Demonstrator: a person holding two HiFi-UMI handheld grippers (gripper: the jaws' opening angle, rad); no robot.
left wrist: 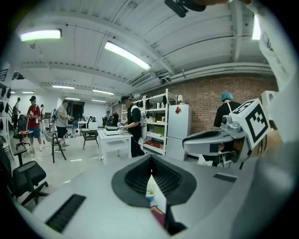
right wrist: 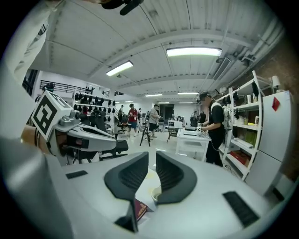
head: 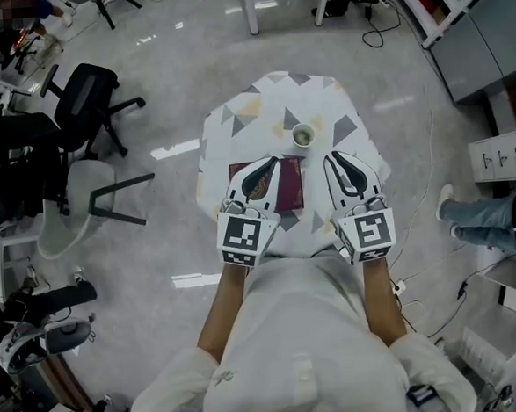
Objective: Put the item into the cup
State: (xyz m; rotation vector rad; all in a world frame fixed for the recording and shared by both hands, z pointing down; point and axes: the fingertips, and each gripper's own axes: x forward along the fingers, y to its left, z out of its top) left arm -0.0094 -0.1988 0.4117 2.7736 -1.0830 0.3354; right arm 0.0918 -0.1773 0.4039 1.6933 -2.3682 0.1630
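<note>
While the person stands tight against the small counter (head: 321,99), both forearms run straight ahead and slightly down, elbows close to the body, so the two tools hang side by side over the near half of the top, level with each other and aimed at the far edge. That reads to me as a resting or ready pose, since neither one holds anything. The left gripper (head: 264,169) has its jaws brought together at the tips with nothing between them, and it hovers above a dark red booklet (head: 290,185) that lies flat on the counter. The right gripper (head: 339,164) has its jaws a narrow slit apart, also empty, and hangs just right of the booklet. The cup (head: 302,136) stands upright just beyond the booklet's far right corner, between the lines of the two grippers, within easy reach of either. The booklet lies outside the cup and looks far wider than its mouth, so I doubt it is the item meant. Anything smaller I cannot find, and the cup's inside is too small to read, so it may hold something or nothing.
</note>
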